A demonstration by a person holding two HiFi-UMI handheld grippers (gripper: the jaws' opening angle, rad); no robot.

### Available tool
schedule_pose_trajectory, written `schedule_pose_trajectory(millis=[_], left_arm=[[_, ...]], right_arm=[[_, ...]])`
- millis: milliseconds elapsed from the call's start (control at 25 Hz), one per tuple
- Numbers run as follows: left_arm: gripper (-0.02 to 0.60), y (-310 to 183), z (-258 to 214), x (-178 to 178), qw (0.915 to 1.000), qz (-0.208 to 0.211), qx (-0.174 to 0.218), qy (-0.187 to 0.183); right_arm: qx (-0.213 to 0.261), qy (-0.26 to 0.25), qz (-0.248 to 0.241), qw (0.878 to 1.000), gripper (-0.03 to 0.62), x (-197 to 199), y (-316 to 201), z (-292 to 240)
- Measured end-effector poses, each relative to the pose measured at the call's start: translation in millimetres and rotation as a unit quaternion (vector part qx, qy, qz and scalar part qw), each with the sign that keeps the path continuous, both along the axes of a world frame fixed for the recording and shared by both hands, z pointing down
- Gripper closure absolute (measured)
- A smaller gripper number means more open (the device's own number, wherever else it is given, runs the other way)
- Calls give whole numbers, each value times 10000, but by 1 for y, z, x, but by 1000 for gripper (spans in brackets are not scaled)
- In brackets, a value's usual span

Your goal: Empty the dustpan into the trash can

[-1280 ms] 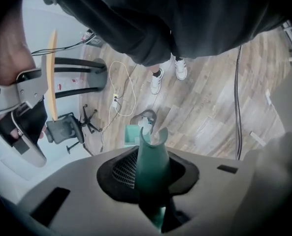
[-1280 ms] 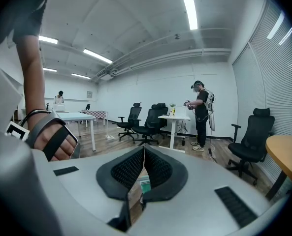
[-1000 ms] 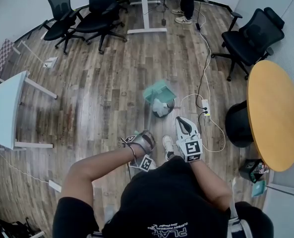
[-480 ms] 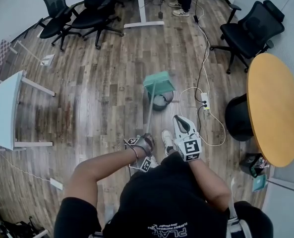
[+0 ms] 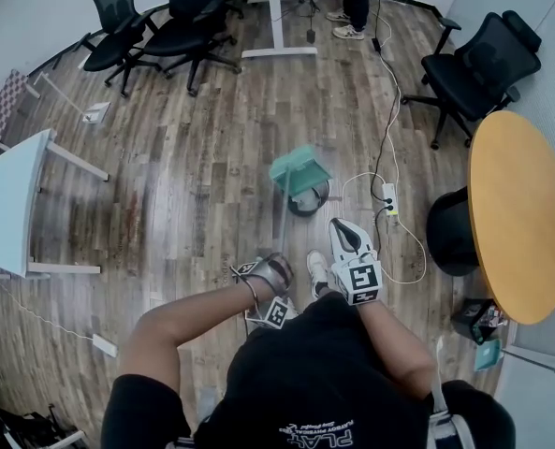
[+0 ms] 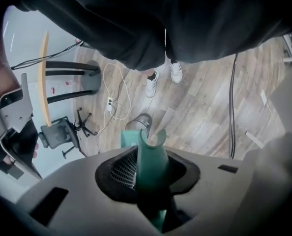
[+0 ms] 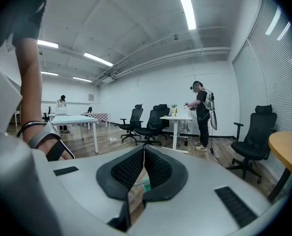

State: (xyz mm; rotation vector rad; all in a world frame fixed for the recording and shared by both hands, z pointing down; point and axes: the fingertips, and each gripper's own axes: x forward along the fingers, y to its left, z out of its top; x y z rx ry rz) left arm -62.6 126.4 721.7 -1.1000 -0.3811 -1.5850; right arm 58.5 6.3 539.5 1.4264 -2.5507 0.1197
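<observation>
Teal plastic dustpan [image 5: 299,169] tilted over small round dark trash can [image 5: 312,200], frame ctr; contents not discernible. Left gripper [image 5: 277,266] pointed down, jaws just tightened, clamped on dustpan's teal handle [image 6: 151,156]. Right gripper [image 5: 344,228] held approx. level, jaws together, empty.

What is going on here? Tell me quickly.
A person is holding a teal plastic long-handled dustpan over a small dark mesh trash can that stands on the wooden floor. The left gripper is clamped on the dustpan's handle, and its jaws have just closed a little further. The right gripper is shut and empty, held level off to the side. Whether anything is falling out cannot be seen.
</observation>
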Motion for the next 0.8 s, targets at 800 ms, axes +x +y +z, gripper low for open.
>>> schedule_pose_trajectory(millis=[800], left_arm=[[483,-64,-67,16,9167,-2769,-516,2835]], right_arm=[[92,144,-106,9998,569,-2,-16,-9]])
